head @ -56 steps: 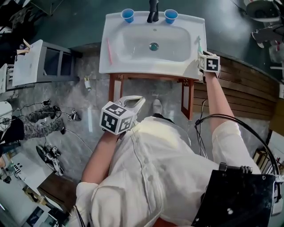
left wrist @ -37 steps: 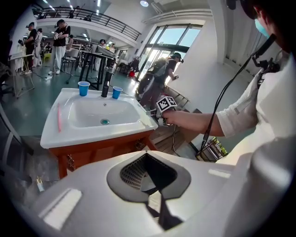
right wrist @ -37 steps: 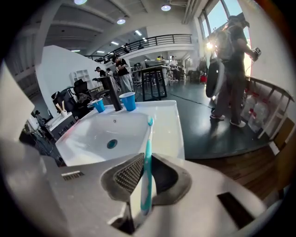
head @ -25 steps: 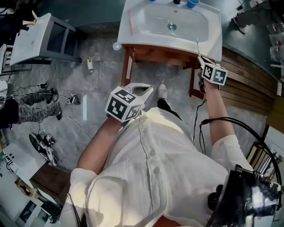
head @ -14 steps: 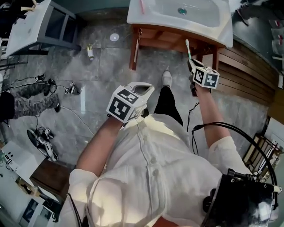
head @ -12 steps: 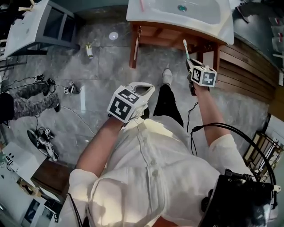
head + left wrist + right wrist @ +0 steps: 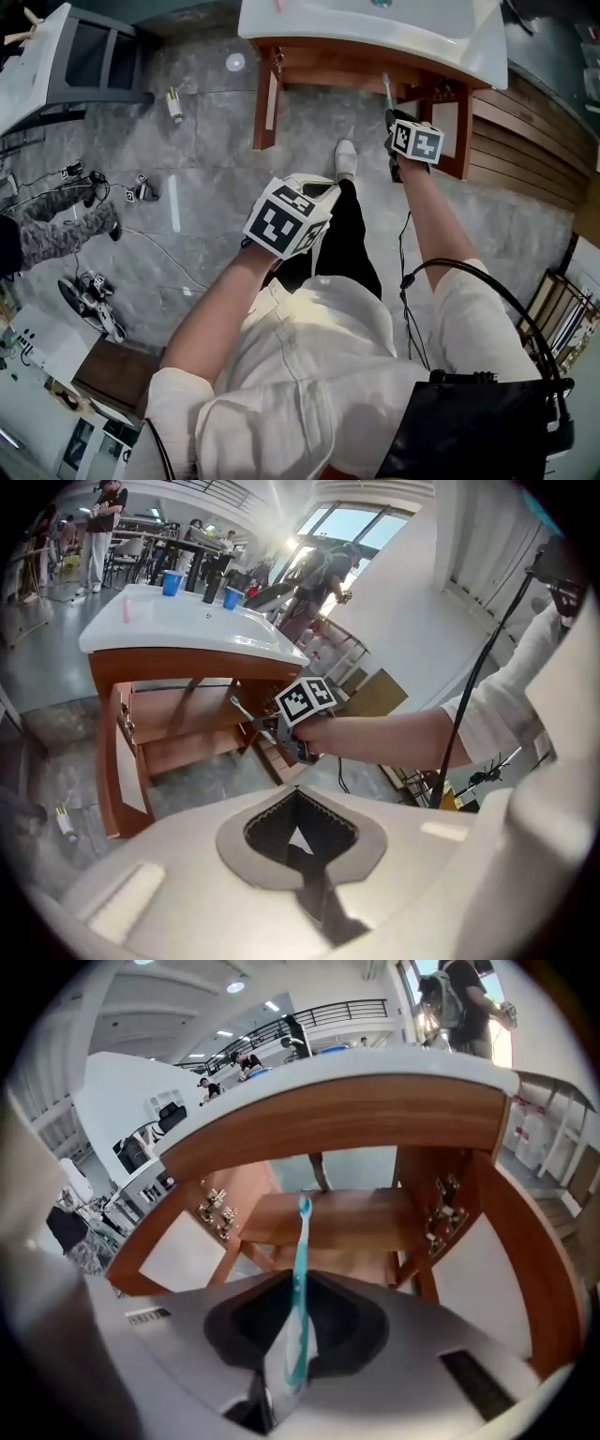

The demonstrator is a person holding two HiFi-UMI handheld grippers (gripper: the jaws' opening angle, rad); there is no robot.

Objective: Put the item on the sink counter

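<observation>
Left gripper [image 7: 297, 799]: the jaws are pressed together, nothing held. Right gripper [image 7: 295, 1316]: the jaws are pinched on the toothbrush [image 7: 302, 1241] handle, which is held below the desk [image 7: 375, 1068], before its wooden frame [image 7: 356, 1115]. Risk judged: the long free end could be knocked against frame or rim when raised and twisted loose. The toothbrush is noted as slim, teal and white, head uppermost.
</observation>
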